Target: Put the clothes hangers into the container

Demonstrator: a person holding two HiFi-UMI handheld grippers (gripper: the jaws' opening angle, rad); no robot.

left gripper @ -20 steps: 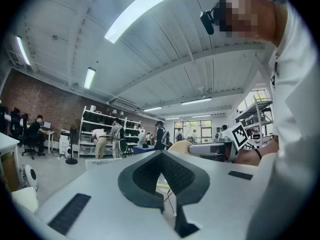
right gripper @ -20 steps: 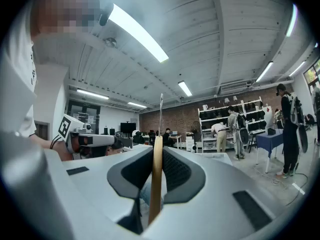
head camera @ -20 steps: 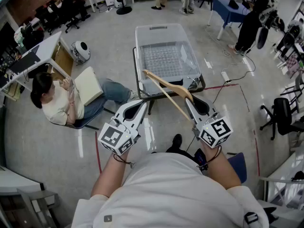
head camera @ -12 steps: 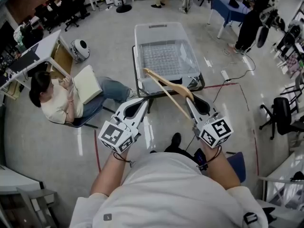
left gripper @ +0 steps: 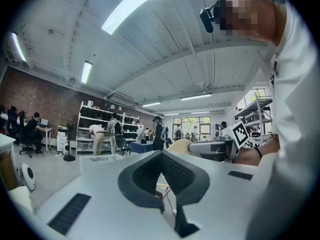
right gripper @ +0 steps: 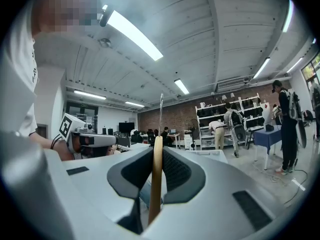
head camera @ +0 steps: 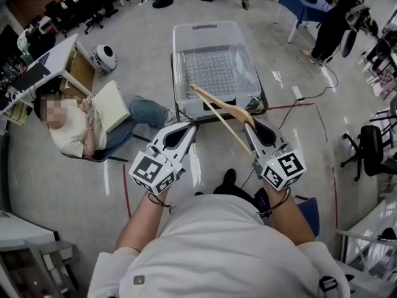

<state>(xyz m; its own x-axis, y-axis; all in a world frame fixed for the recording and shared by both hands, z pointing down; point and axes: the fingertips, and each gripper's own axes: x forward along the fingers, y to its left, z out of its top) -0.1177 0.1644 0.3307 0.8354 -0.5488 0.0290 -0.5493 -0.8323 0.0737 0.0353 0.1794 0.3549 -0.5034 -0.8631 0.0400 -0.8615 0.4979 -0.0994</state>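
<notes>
A clear plastic container (head camera: pixel 183 54) stands on a black cart ahead of me. Its ribbed floor shows nothing inside. My right gripper (head camera: pixel 249 125) is shut on one end of a wooden clothes hanger (head camera: pixel 217 109). The hanger slants up and left, and its far end is over the container's near wall. In the right gripper view the hanger (right gripper: pixel 156 174) stands edge-on between the pads of the right gripper (right gripper: pixel 157 150), with its metal hook (right gripper: pixel 161 109) above. My left gripper (head camera: pixel 191 129) hovers beside it, shut and holding nothing; its pads meet at the tips (left gripper: pixel 162 153).
A person (head camera: pixel 74 129) sits on a chair at the left with a pale pad, beside a desk (head camera: pixel 53 58). The black cart frame (head camera: pixel 264 107) rings the container. An office chair (head camera: pixel 370 146) stands at the right. Red tape lines cross the floor, and people stand at the back.
The hanger stays gripped in my right gripper. Both grippers have sunk slightly in the view. Their pose relative to the container is nearly unchanged.
</notes>
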